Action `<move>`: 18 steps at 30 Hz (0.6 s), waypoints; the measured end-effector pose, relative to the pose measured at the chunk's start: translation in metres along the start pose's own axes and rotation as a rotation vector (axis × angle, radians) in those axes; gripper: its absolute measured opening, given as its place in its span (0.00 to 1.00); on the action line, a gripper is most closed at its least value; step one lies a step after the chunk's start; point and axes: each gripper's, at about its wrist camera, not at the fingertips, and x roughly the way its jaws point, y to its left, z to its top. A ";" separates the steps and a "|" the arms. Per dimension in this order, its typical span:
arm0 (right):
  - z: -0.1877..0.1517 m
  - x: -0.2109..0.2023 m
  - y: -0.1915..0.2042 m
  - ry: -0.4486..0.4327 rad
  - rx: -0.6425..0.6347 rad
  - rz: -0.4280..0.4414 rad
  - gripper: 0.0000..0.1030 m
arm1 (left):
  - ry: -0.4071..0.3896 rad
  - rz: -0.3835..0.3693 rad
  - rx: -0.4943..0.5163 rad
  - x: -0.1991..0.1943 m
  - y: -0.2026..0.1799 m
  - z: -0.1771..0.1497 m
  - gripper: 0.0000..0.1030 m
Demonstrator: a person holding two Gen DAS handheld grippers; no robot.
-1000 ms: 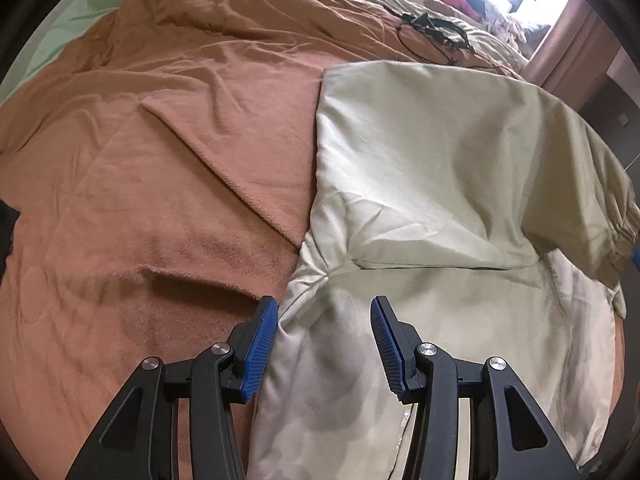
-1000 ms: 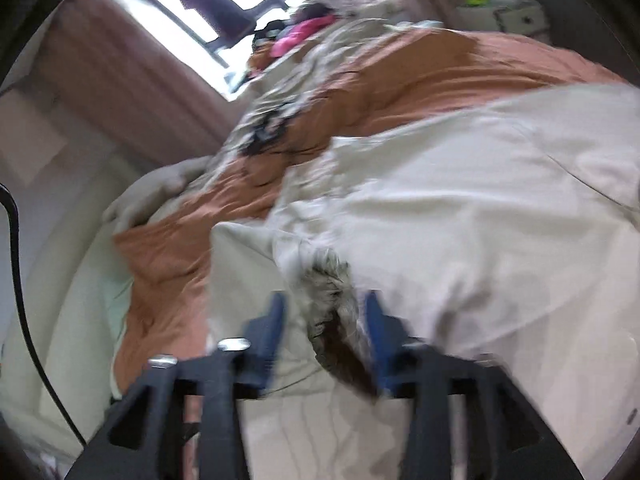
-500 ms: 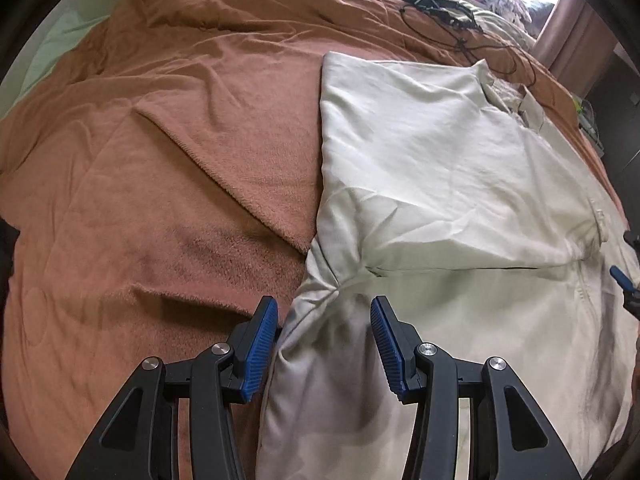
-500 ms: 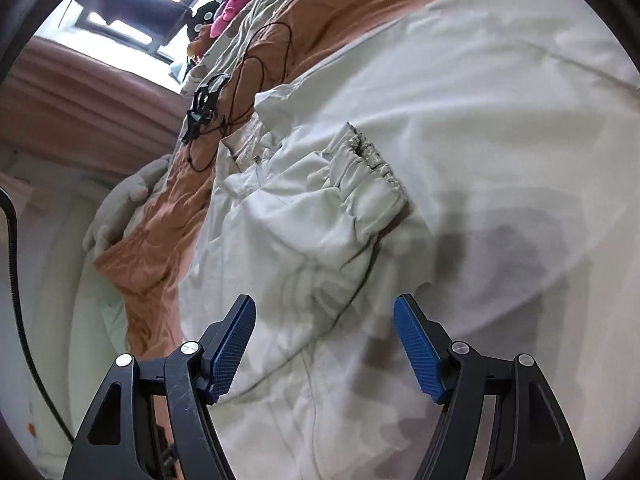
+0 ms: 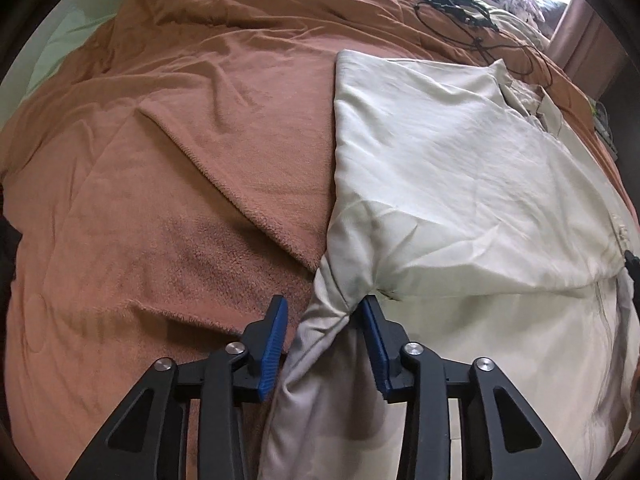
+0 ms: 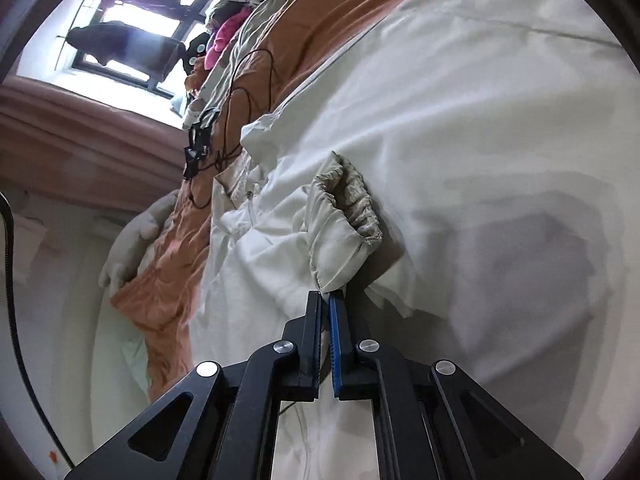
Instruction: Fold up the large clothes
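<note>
Jacket (image 5: pixel 460 184) lies cream and flat on the brown blanket (image 5: pixel 180 152), one side folded across the body. My left gripper (image 5: pixel 324 320) is closing on a bunched corner of fabric at the fold's near edge; right pad touches the cloth, left pad apart from it. My right gripper (image 6: pixel 325 295) is pressed together, pinching the edge of the elastic cuff (image 6: pixel 352 208), sleeve lying on the body.

Cream jacket (image 5: pixel 460 184) spread on bed, sleeve folded across, cuff (image 6: pixel 352 208) gathered
</note>
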 end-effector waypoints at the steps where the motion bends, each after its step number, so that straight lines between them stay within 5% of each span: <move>1: -0.004 -0.005 -0.001 -0.001 0.007 -0.014 0.04 | -0.002 0.007 0.006 -0.001 -0.001 0.000 0.37; 14: -0.002 -0.004 -0.024 0.049 0.049 -0.078 0.07 | 0.011 0.019 -0.007 -0.009 -0.002 -0.001 0.37; 15: -0.002 -0.006 -0.022 0.052 0.045 -0.083 0.11 | 0.006 0.011 -0.009 -0.015 -0.004 -0.001 0.37; 17: -0.002 -0.017 -0.017 0.042 0.024 -0.098 0.38 | 0.002 -0.013 -0.019 -0.024 -0.006 -0.001 0.37; 18: -0.001 -0.024 -0.016 0.032 0.019 -0.110 0.61 | 0.001 -0.027 -0.027 -0.031 -0.007 -0.001 0.38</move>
